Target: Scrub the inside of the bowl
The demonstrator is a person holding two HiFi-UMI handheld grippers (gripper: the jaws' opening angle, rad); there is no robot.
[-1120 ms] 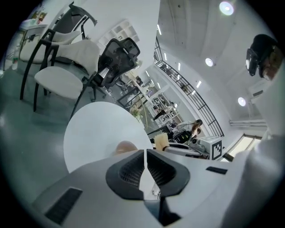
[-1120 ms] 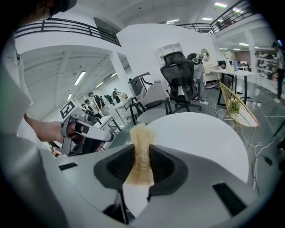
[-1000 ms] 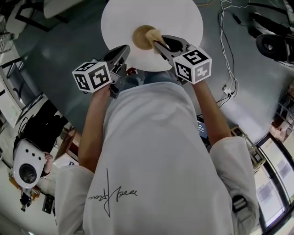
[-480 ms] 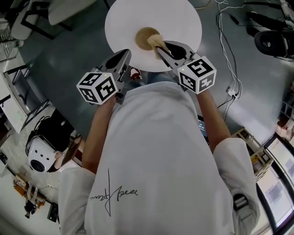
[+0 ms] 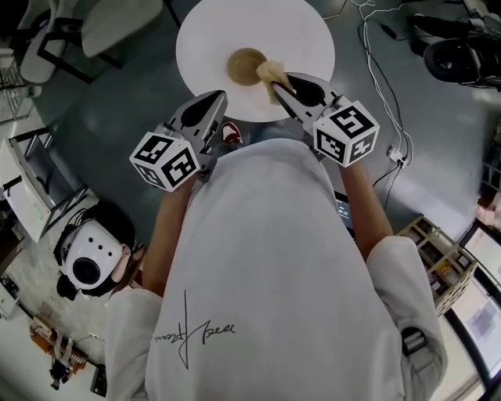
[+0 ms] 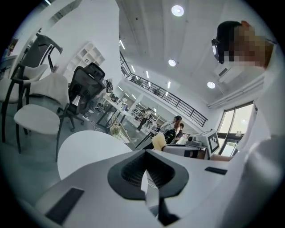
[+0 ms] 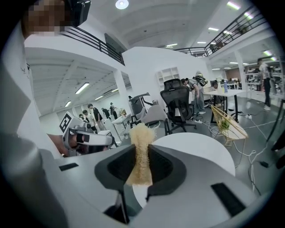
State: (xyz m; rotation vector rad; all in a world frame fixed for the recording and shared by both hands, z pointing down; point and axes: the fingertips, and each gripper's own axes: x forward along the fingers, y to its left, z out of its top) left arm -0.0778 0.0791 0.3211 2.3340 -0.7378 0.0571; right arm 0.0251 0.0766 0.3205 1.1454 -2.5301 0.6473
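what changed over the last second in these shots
The left gripper and right gripper lifted and drew back toward the person. The right one carried the scrubber from over the bowl to its near right rim. Unchanged: right jaws shut on the scrubber, left jaws shut and empty, bowl on the white table.

Open-plan office-lab, black office chairs (image 7: 178, 103), long desks (image 7: 229, 92), mezzanine railing (image 6: 185, 110), cables (image 5: 372, 59) across grey floor (image 5: 117, 102), recessed ceiling lights (image 6: 177, 10)
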